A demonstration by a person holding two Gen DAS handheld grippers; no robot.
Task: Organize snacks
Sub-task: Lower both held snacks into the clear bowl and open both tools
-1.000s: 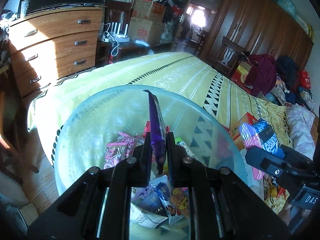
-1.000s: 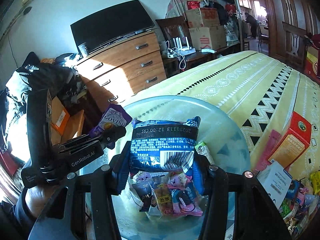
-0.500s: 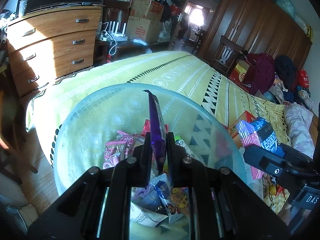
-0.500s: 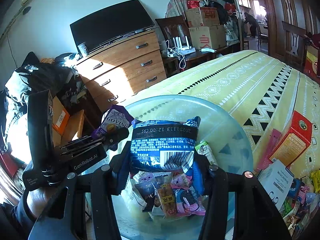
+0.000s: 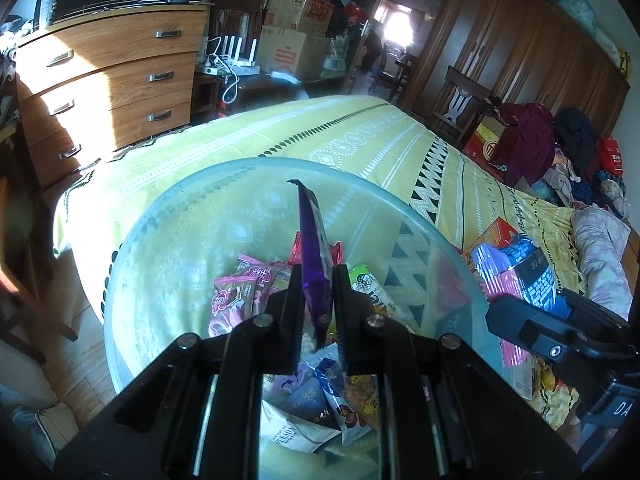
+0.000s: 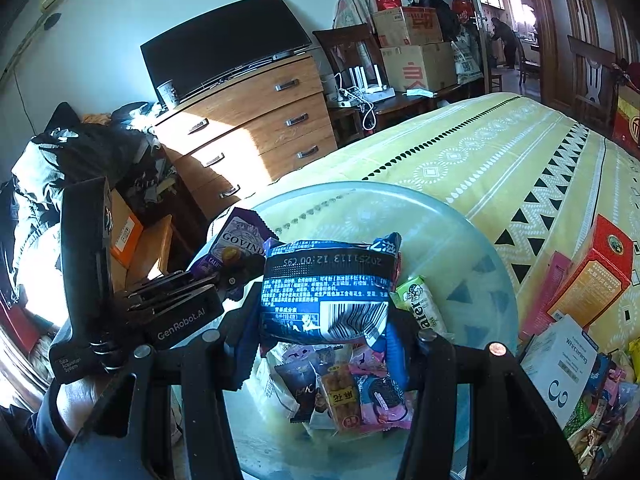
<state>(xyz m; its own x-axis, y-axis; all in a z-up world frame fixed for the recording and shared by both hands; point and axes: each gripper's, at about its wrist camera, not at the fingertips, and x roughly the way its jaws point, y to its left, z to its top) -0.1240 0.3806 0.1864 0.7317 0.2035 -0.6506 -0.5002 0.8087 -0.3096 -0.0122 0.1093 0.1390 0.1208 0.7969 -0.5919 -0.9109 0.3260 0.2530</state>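
Over a clear plastic basin set on a yellow patterned bed, the left gripper has its jaws clamped on a purple snack packet, held edge-on and sticking up and forward from between them. The right gripper has its jaws pressed against both sides of a dark blue snack bag, printed back and barcode facing the camera. Directly below both sets of jaws, inside the basin, lies a heap of small wrapped snacks, pink, brown and white among them. Just past the right gripper's right jaw, a green-and-white packet leans on the pile. To the right of those jaws, outside the basin, an orange-red box and a white box lie on the bed with more loose snacks. Well beyond the jaws stand a wooden chest of drawers with a dark television on top, and stacked cardboard boxes.
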